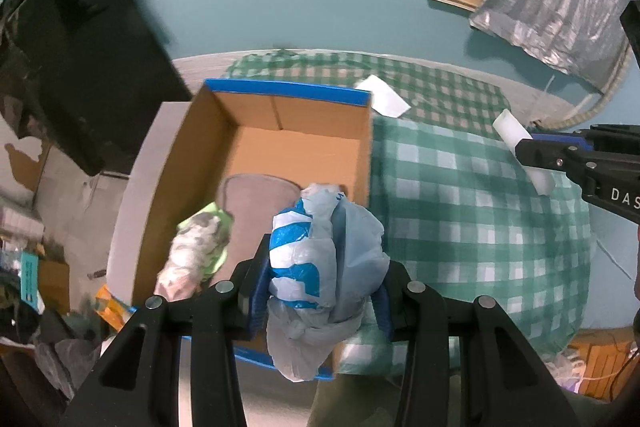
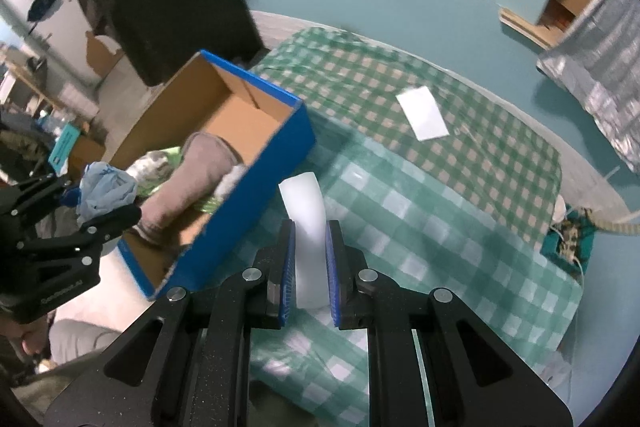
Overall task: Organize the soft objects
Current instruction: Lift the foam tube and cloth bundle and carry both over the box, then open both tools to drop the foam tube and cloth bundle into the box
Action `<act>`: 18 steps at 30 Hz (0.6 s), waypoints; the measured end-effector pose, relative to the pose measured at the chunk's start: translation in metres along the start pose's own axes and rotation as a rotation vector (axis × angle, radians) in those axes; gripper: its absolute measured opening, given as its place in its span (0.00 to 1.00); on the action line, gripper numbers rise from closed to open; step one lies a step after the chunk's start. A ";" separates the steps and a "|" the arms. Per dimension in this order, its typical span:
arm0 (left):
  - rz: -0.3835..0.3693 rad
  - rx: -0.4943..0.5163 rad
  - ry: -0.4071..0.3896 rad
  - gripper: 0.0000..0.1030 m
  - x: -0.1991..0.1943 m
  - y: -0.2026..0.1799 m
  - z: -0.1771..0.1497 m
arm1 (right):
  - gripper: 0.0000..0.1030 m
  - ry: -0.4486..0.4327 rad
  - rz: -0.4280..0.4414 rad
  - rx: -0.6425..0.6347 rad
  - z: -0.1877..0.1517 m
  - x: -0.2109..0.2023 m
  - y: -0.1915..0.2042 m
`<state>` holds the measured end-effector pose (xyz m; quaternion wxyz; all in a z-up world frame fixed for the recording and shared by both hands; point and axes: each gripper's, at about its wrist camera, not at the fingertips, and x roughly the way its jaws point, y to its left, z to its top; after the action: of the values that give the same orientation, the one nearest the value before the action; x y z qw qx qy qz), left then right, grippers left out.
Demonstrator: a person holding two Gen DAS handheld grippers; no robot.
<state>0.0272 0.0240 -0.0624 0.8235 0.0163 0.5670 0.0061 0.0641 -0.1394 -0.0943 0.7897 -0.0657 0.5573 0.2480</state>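
A crumpled plastic bag [image 1: 316,267] is squeezed in the half-open left claw [image 1: 320,291], just over the near end of the blue box [image 1: 288,89]. A white foam strip [image 2: 306,227] is pinched tight in the right claw [image 2: 310,267], above the checked cloth [image 2: 460,227]. Both look ready to be dropped beside the grey slipper [image 2: 192,179]; the strip must be carried over first.

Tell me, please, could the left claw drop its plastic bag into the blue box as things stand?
Probably yes: the left claw holds the plastic bag above the blue box, whose top is open.
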 end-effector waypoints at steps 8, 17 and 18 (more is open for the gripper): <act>0.028 -0.062 -0.004 0.42 -0.004 0.033 -0.004 | 0.12 0.005 0.032 -0.071 0.023 0.007 0.039; 0.052 -0.114 0.013 0.42 0.004 0.063 -0.006 | 0.13 0.014 0.064 -0.118 0.046 0.023 0.074; 0.055 -0.121 0.013 0.42 0.005 0.067 -0.005 | 0.13 0.017 0.065 -0.121 0.048 0.026 0.076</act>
<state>0.0248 0.0907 -0.0666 0.8188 -0.0177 0.5703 0.0630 0.0758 -0.0470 -0.0867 0.7711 -0.0974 0.5496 0.3063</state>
